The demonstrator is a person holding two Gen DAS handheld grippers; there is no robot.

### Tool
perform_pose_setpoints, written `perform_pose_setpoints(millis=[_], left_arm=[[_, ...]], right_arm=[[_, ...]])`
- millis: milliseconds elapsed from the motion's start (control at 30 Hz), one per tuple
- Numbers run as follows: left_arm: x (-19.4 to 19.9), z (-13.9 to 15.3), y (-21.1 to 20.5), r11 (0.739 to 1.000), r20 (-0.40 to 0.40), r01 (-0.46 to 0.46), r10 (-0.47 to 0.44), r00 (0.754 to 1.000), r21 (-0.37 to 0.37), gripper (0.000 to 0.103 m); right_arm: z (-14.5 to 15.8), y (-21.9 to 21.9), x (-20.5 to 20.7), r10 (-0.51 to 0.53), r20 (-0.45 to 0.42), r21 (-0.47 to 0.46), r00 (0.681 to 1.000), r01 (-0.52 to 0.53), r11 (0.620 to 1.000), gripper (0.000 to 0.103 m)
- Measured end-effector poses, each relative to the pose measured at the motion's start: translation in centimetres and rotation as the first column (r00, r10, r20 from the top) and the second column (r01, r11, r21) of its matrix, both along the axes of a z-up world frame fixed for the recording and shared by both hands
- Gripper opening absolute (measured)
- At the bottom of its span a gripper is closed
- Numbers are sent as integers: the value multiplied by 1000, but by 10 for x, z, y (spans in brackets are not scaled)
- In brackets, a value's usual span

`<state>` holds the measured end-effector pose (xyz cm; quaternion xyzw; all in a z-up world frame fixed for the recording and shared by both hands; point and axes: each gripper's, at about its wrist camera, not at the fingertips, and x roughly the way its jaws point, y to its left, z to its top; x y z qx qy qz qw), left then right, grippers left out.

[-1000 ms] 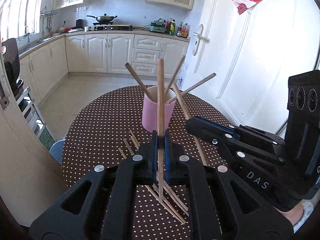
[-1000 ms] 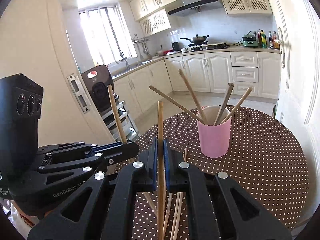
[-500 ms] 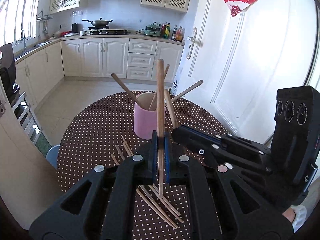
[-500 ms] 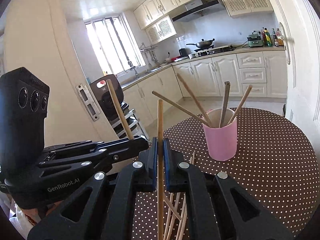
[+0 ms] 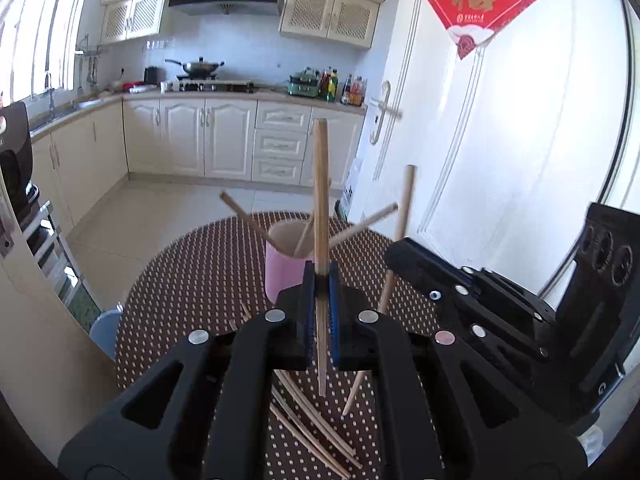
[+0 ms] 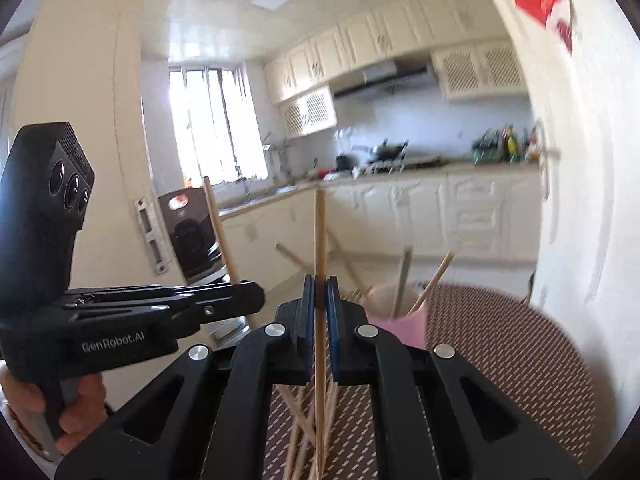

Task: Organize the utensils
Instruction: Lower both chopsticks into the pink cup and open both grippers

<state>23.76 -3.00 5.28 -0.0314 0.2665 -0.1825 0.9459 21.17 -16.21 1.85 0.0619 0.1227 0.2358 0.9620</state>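
Note:
A pink cup [image 5: 282, 276] with several wooden chopsticks leaning in it stands on the brown dotted table [image 5: 192, 280]. My left gripper [image 5: 320, 280] is shut on one upright chopstick [image 5: 321, 184] just in front of the cup. To its right, my right gripper [image 5: 394, 256] is shut on another chopstick [image 5: 404, 208], which tilts slightly. In the blurred right wrist view, the right gripper [image 6: 320, 292] grips its chopstick [image 6: 320, 232], the cup [image 6: 404, 324] sits ahead to the right, and the left gripper [image 6: 256, 298] is at the left. Several loose chopsticks [image 5: 312, 420] lie on the table beneath both grippers.
A white door [image 5: 500, 160] with a handle stands close to the table's right side. A blue stool [image 5: 105, 332] sits at the table's left edge beside a beige wall [image 5: 36, 360]. A person's hand [image 6: 80, 404] holds the left gripper. Kitchen cabinets line the back.
Both grippers have lifted a little with their chopsticks still held. The right gripper has tilted upward, so its view shows more ceiling and is blurred. The cup sits lower in both views.

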Motion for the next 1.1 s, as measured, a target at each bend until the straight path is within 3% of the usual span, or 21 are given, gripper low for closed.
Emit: perform_pose_setpoints(millis=[300,467,600,900,1100], left_arm=[[13,32,3,998,133,-45,49,990,-38,6],[21,46,8,994,220,-71,87,972,-78,6],[29,52,13,989,280,-109,133,951,-99,6],[65,40,11,986,284,-118,148,947,-120,6],[83,26,11,984,264,-112,146,954,-137,6]], right_arm=[[14,-13,15,-108,156,48,982,102,994,5],[19,-18,35,-150,208,106,967,130,986,5],[19,-12,45,-177,259,98,950,157,983,5],[20,2,64,-222,359,73,906,210,975,5],[14,11,73,-212,380,30,900,217,976,5]])
